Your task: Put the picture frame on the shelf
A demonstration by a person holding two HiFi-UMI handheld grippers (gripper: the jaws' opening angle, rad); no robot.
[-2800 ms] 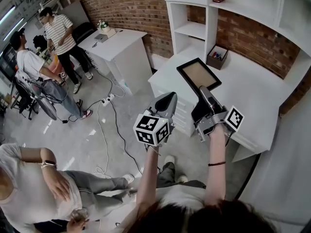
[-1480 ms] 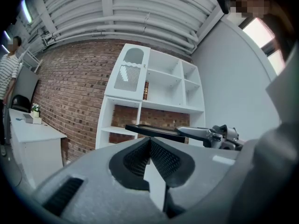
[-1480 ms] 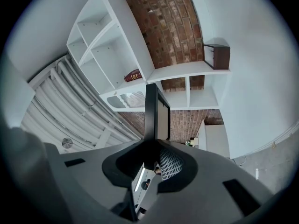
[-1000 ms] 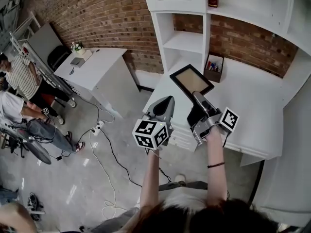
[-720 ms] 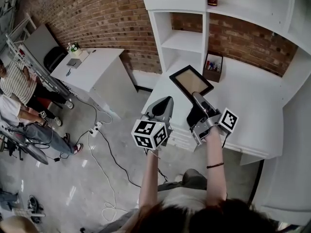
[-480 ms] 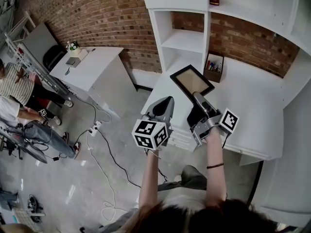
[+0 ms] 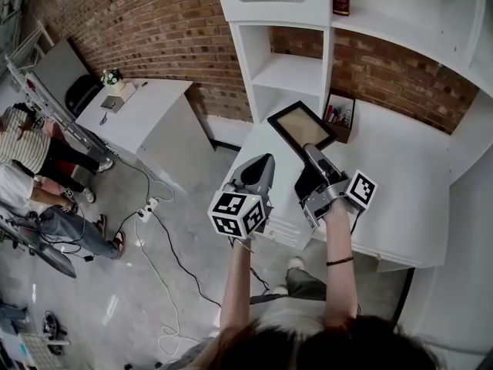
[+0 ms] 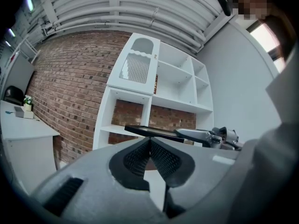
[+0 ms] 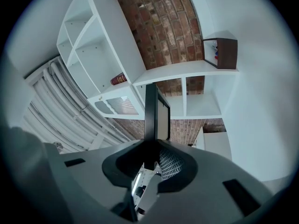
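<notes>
The picture frame (image 7: pixel 302 126) is black around a tan panel. The shelf (image 7: pixel 289 72) and desk (image 7: pixel 400 168) are white, the far wall (image 7: pixel 154 21) red-brown brick. The cube (image 7: pixel 239 213) on the grey left tool (image 7: pixel 262 163) carries black-and-white square markers.

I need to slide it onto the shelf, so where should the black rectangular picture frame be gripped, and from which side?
Probably the near border of the black rectangular picture frame, coming from the person's side, as the right gripper does. The thin flat rim fits edge-on between the jaws, and the far end is free to enter the white shelf.
</notes>
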